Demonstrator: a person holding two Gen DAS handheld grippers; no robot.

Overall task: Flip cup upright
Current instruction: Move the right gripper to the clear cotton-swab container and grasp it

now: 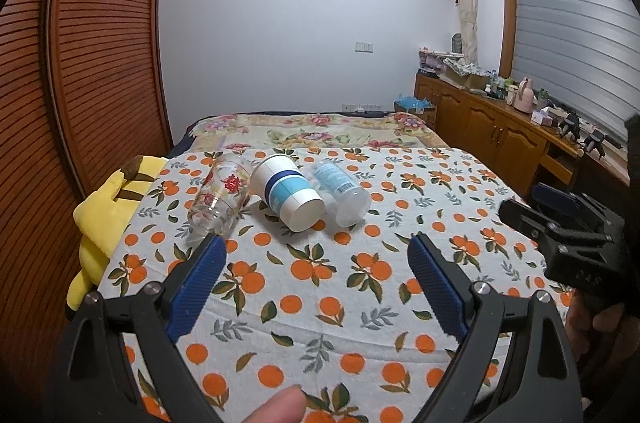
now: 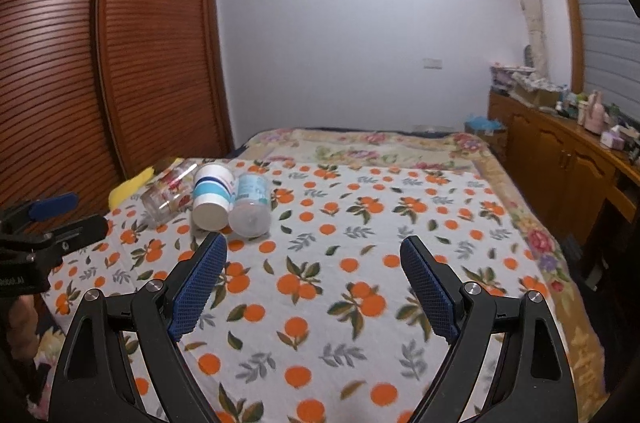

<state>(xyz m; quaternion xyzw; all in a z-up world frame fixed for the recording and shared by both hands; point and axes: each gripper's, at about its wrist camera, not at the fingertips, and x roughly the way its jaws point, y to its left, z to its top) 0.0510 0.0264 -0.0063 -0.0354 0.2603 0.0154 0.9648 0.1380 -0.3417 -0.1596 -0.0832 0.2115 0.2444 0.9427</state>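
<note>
Three cups lie on their sides in a row on the orange-print cloth (image 1: 320,287): a clear glass with red flowers (image 1: 218,197), a white paper cup with blue bands (image 1: 286,195), and a clear plastic cup with a blue label (image 1: 340,193). Their bases point toward me. My left gripper (image 1: 316,251) is open and empty, just short of the cups. My right gripper (image 2: 314,249) is open and empty, with the glass (image 2: 168,195), paper cup (image 2: 212,197) and plastic cup (image 2: 251,205) ahead to its left. The right gripper also shows at the right of the left wrist view (image 1: 560,223).
A yellow plush toy (image 1: 104,219) lies at the cloth's left edge beside a wooden louvred wardrobe (image 1: 80,63). A floral bedspread (image 1: 320,131) lies beyond the cloth. A wooden cabinet (image 1: 500,127) with clutter runs along the right wall.
</note>
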